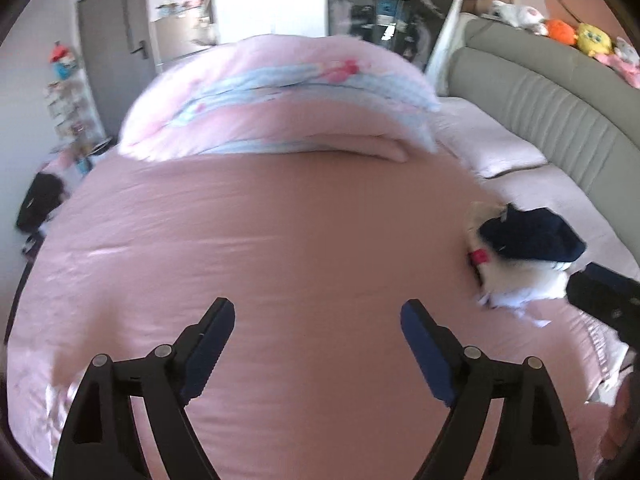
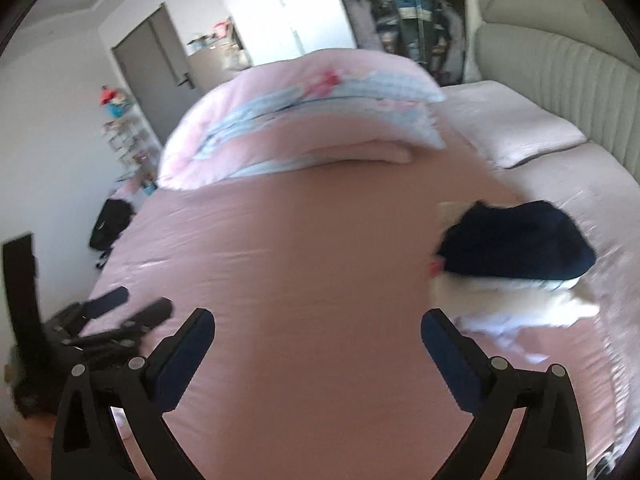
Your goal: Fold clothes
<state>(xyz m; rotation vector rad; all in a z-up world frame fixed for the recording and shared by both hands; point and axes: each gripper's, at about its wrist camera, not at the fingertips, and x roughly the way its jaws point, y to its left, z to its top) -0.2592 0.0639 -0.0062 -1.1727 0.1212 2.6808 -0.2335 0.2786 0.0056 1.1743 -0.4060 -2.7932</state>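
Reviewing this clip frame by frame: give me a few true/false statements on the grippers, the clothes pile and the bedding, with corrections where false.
1. Both grippers hold nothing. True: the left gripper and the right gripper stand open over the pink bedsheet.
2. The dark navy garment lies on top of the white garment. True.
3. The clothes pile sits on the folded quilt. False: it lies on the sheet, apart from the quilt, nearer the grey headboard.
4. The left gripper is clamped on the white garment. False: nothing is between its fingers.
5. Plush toys sit along the top of the headboard. True.
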